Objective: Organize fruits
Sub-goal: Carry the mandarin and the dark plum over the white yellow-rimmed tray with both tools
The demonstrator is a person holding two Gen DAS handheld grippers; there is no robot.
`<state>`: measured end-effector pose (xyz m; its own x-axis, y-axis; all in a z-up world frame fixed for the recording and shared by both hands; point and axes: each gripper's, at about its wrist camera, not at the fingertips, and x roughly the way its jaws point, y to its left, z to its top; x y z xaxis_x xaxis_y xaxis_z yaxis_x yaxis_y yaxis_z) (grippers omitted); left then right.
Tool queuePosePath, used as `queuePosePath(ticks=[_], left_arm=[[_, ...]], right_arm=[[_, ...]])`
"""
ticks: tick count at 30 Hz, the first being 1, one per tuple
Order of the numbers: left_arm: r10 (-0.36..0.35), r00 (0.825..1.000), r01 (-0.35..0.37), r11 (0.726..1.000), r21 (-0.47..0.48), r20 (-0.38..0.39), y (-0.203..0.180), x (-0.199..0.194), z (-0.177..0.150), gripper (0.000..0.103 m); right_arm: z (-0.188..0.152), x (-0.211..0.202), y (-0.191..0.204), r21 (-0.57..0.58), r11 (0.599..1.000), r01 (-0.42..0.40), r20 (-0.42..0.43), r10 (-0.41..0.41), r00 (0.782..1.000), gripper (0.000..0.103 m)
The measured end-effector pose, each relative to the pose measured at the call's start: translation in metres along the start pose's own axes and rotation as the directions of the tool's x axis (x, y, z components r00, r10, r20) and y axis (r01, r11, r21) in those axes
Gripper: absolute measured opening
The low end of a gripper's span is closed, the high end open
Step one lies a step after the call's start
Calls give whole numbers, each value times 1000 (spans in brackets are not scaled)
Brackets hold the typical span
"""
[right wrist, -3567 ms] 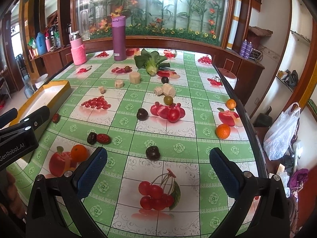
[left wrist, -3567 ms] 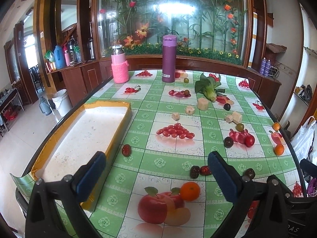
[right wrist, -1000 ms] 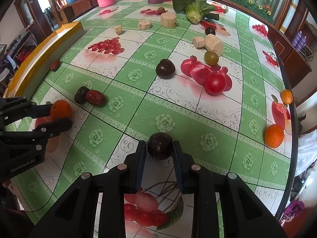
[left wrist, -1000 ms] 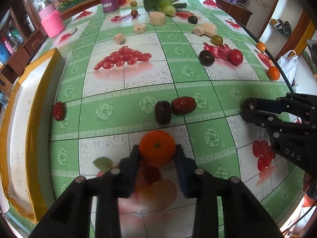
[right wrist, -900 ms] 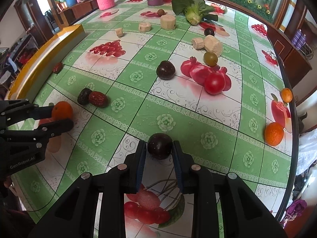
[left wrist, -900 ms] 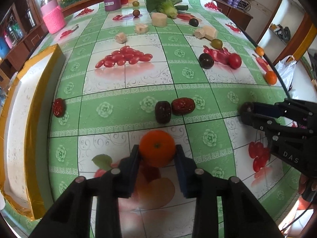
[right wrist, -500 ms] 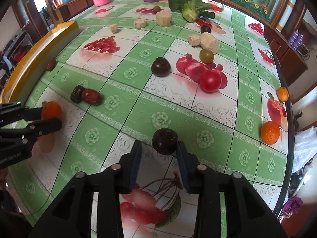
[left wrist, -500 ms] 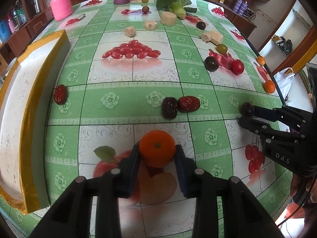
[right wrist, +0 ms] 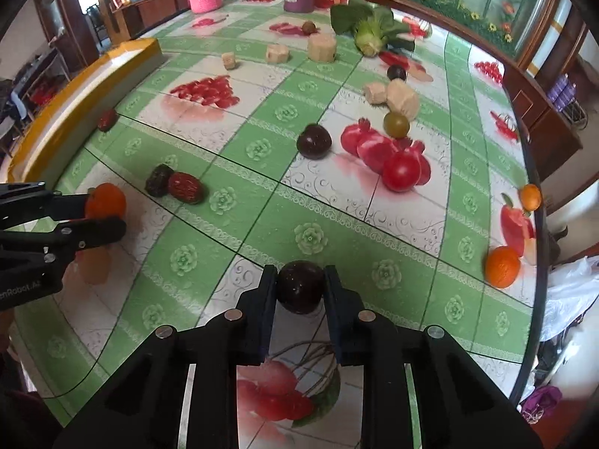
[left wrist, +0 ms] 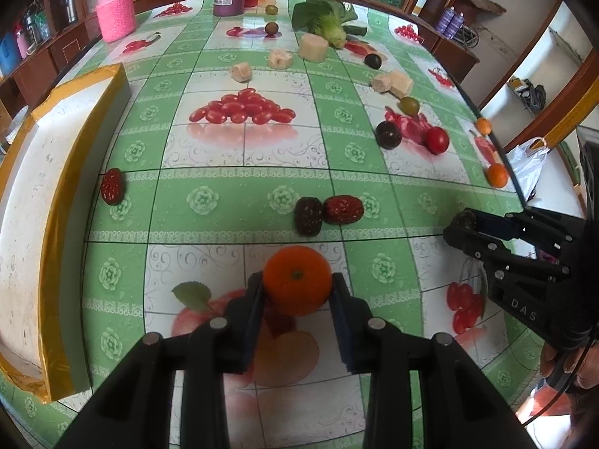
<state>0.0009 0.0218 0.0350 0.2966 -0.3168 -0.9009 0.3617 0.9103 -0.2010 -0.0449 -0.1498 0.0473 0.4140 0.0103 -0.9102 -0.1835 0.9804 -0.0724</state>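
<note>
My left gripper (left wrist: 297, 292) pinches a round orange tangerine (left wrist: 297, 280) between its pads. My right gripper (right wrist: 300, 288), jaws just closing in, clamps a dark purple round plum (right wrist: 300, 286). Below both lies a glossy green-and-white checked tablecloth printed with fruit (right wrist: 239, 202). Beyond my left fingers sit two wrinkled dates (left wrist: 327, 212); far left, a yellow-rimmed white tray (left wrist: 26, 194). Wooden cabinets (right wrist: 543, 112) ring the room.

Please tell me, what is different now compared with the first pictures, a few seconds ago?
Both tools came down from open. The left tool took hold of the orange. The right tool has just closed further on the dark plum. The other fruits and the yellow tray stayed as they were.
</note>
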Motion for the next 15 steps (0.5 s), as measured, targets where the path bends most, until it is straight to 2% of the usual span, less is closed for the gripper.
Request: queuePosePath(ticks=[7,15], left_arm=[[-51,998,52,998,-37,42,8,-27,0,37],[-20,994,31,994,-103,110,40,-56,-1,37]], right_arm=[[5,-32,17,-35,999,-32,54,33,998,23],[37,-41,58,-107,990,-95,97,105,990,23]])
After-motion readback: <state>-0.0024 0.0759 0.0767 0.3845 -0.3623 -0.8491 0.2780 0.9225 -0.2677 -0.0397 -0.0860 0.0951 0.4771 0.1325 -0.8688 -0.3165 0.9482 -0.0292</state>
